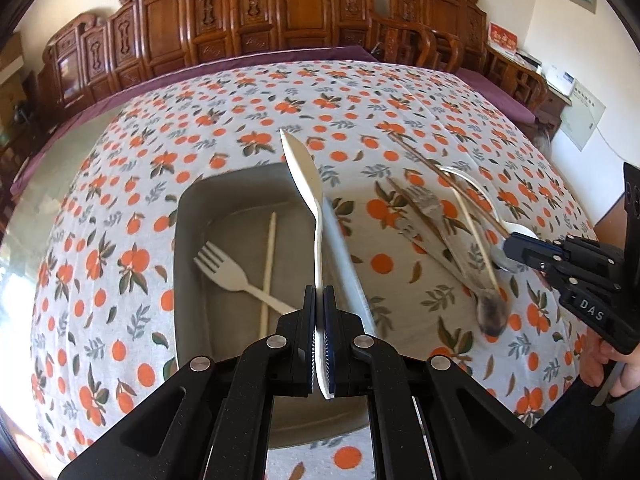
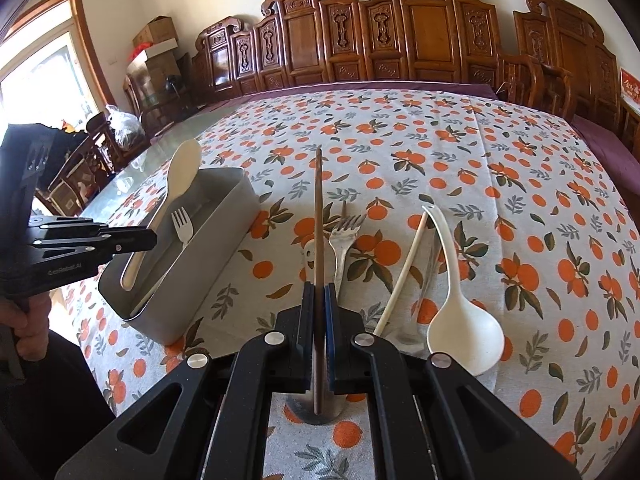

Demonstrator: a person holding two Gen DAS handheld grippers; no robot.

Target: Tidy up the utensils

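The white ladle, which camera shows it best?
The right wrist view: the ladle lies whole and sharp on the tablecloth. In the left wrist view the right gripper partly hides it, and it is blurred.

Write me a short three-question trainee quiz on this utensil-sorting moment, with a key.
1. True or false: the grey bin already holds a white fork.
2. What does the right gripper hold? A) brown chopstick B) metal fork C) white ladle
3. The left gripper is shut on a cream ____.

Key: 1 true. 2 A, the brown chopstick; the metal fork and white ladle lie on the tablecloth. 3 spoon.
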